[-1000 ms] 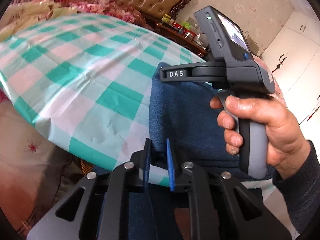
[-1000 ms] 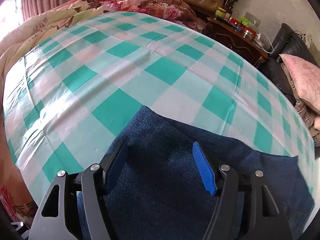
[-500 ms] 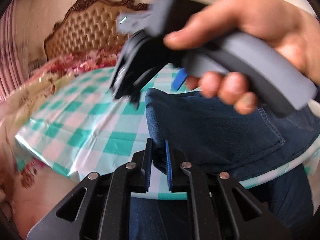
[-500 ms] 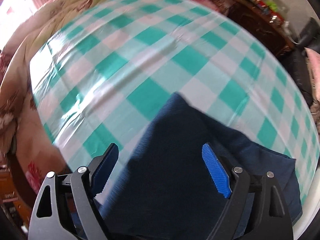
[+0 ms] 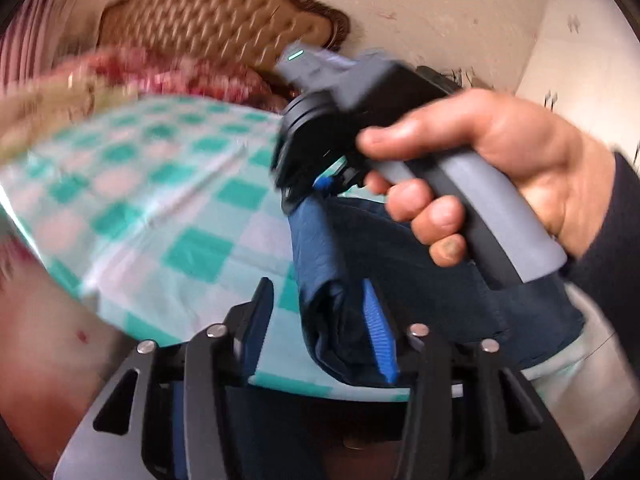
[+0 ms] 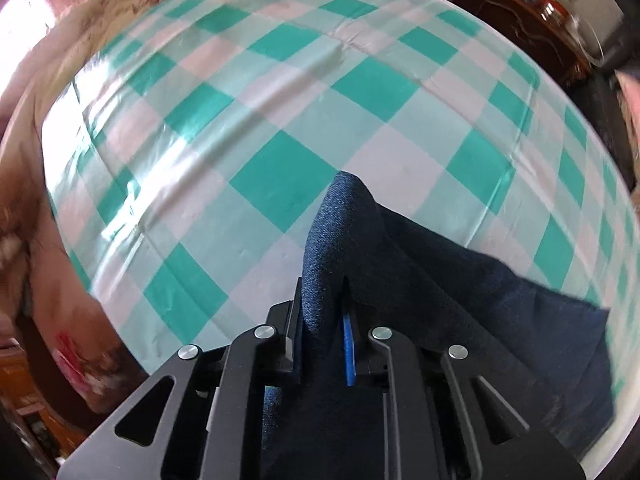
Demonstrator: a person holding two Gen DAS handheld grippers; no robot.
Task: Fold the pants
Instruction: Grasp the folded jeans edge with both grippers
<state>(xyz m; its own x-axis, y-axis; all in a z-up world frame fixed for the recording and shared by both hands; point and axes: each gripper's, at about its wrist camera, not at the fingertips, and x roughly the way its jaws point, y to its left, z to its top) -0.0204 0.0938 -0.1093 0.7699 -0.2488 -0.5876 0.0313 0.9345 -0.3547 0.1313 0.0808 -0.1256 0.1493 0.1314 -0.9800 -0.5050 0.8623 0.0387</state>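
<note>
Dark blue denim pants [image 5: 420, 264] lie on the table near its front edge, partly folded. In the left wrist view my left gripper [image 5: 316, 282] has its jaws opening. The folded edge of the pants lies between them against the right blue pad [image 5: 378, 336], while the left pad stands clear of the cloth. A hand [image 5: 500, 152] holds my right gripper [image 5: 316, 190] nose-down on the far edge of the pants. In the right wrist view my right gripper [image 6: 322, 284] has its jaws closing, pinched on a raised ridge of the pants [image 6: 460, 280].
The table [image 6: 280, 152] wears a glossy green and white check cloth that hangs over its front edge [image 5: 120, 292]. Behind it stands a bed with a tufted brown headboard [image 5: 224, 12] and floral bedding [image 5: 180, 76]. A dark wooden cabinet [image 6: 520, 12] with jars stands at the back right.
My left gripper's jaws have come apart off the pants fold and it has risen a little. My right gripper has tipped downward and closed from wide open onto a ridge of denim.
</note>
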